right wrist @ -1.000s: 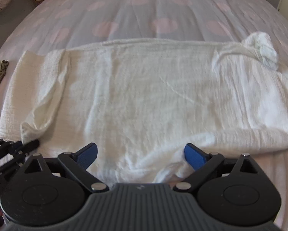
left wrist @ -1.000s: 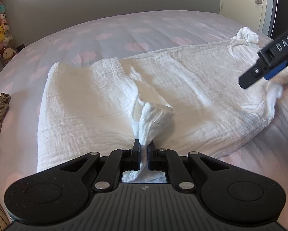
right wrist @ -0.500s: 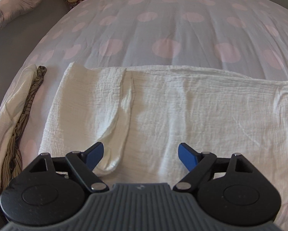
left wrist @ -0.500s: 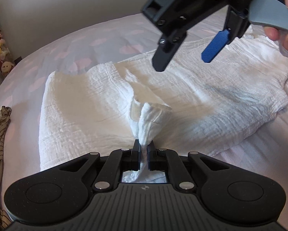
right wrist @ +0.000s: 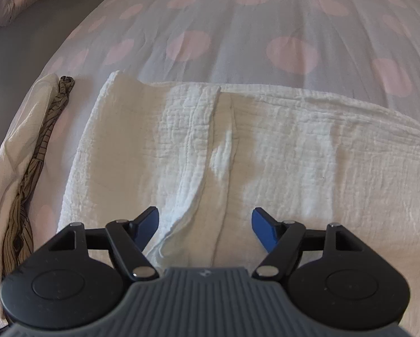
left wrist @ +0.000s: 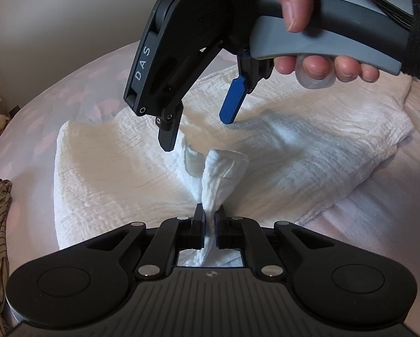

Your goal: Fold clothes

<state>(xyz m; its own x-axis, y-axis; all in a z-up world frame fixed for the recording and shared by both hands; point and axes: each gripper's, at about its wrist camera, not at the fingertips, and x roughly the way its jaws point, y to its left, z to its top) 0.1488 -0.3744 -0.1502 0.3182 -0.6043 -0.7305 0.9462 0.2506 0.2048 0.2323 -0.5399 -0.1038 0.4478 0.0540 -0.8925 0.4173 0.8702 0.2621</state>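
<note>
right claw (left wrist: 199, 133) moved in, narrowing, empty, "DAS" | left claw (left wrist: 209, 220) pinching white garment (left wrist: 308, 151)

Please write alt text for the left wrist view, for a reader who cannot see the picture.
The left claw is shut on a bunched-up fold of a white crinkled cloth spread over a bed with a pink-dotted cover. Above the cloth, a hand holds the right claw, pointing down with jaws apart and nothing between them; they have just been closing.

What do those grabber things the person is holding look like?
Both are black with ribbed grey bodies. The right gripper has blue pads, white "DAS" lettering, a grey handle and black straps. The left gripper has round black discs and silver bolts.
</note>
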